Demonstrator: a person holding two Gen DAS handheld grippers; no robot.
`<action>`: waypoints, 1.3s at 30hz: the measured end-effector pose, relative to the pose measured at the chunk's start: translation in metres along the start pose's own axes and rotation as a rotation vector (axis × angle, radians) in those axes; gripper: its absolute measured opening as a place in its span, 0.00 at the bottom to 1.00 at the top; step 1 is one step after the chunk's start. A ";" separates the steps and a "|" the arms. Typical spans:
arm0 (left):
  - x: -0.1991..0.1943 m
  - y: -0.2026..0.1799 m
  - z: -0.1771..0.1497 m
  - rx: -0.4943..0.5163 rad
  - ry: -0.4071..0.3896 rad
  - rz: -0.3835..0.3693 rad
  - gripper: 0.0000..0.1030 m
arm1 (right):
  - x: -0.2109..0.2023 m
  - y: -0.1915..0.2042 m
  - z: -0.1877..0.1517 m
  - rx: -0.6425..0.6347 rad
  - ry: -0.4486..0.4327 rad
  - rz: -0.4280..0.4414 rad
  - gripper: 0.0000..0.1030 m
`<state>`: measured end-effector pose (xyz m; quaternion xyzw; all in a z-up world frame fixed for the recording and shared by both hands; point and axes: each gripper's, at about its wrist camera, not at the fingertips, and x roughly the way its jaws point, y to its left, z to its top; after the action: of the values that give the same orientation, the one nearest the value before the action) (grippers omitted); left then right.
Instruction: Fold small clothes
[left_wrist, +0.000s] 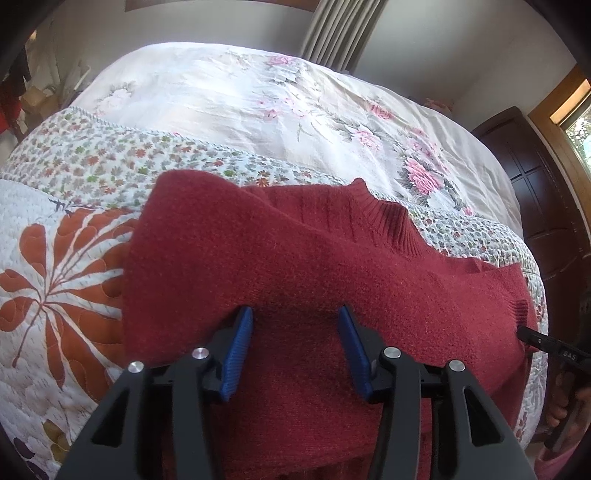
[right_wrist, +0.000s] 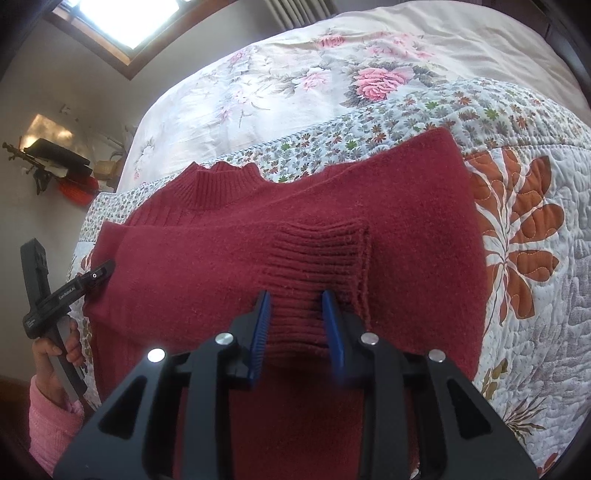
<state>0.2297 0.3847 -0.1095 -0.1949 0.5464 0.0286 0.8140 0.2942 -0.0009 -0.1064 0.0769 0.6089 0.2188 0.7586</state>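
Dark red knit sweater (left_wrist: 295, 258) lies partly folded on the quilted floral bedspread (left_wrist: 55, 258), filling centre and lower frame in both views; collar (right_wrist: 221, 184) toward the top, ribbed cuff (right_wrist: 317, 251) folded across the body. Left gripper (left_wrist: 295, 317) spread wide over the knit, holding nothing. Right gripper (right_wrist: 295, 299) narrower, blue pads (right_wrist: 263, 317) straddling the cuff; clamped or not, cannot tell. Pale rose-print sheet (left_wrist: 258, 92) beyond.
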 end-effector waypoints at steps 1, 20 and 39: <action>-0.001 0.001 0.001 -0.011 0.001 -0.015 0.51 | -0.001 0.001 0.000 -0.004 -0.004 0.009 0.35; -0.133 0.075 -0.198 0.100 0.107 0.085 0.77 | -0.095 -0.013 -0.195 -0.077 -0.013 0.012 0.59; -0.108 0.121 -0.285 -0.079 0.147 -0.141 0.76 | -0.100 -0.033 -0.286 -0.031 0.011 0.045 0.62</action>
<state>-0.0950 0.4151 -0.1397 -0.2663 0.5880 -0.0216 0.7635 0.0123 -0.1157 -0.1005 0.0774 0.6078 0.2456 0.7512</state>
